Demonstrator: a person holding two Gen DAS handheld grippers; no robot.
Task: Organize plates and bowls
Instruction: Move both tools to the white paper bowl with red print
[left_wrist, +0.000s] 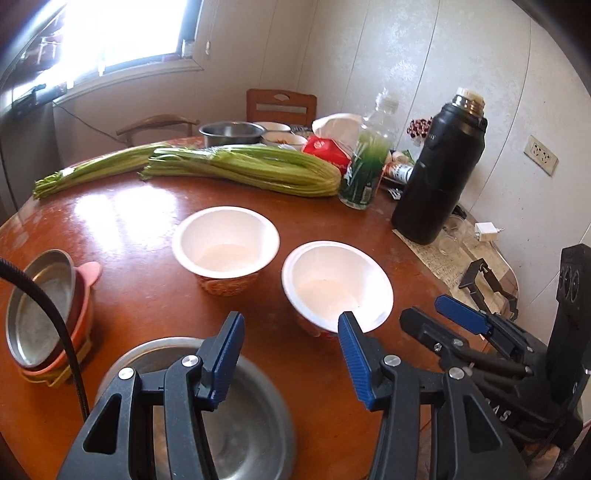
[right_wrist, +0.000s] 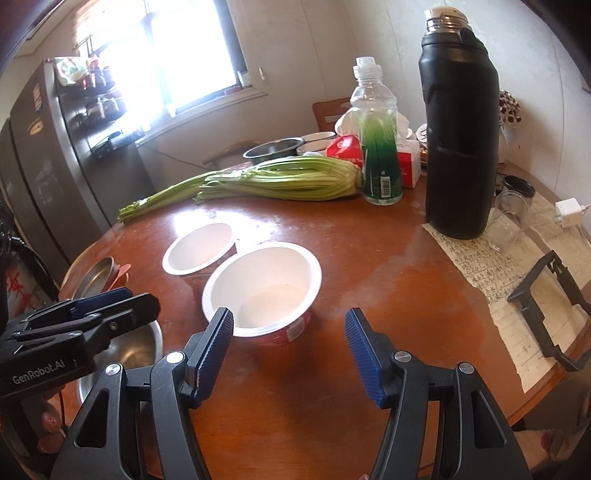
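A: How far along can the job be judged?

B: Early, prob. One stack is seen at the table's left edge: a metal plate laid on pink and orange plates, w/ a yellowish one underneath. That part looks sorted. Two white bowls are not yet nested: the far bowl and the near bowl are set side by side on the round wooden table, close but apart in the left wrist view. A steel bowl is also loose, at the near edge.

A: And the claws?

B: Left gripper is spread wide, nothing held. Steel bowl is found directly below its left finger; near bowl's rim is overlapped by the right fingertip, tho contact can't be confirmed. Right gripper is likewise spread and empty; near bowl lies just ahead, nearer its left finger, w/ the far bowl behind it and to the left.

A: What's left, then?

B: By est., the white bowls are to be stacked, and the steel bowl placed somewhere. Further dishes are seen behind the celery, incl. a steel pot; whether they're included can't be told. The black flask and green bottle are well clear of the bowls.
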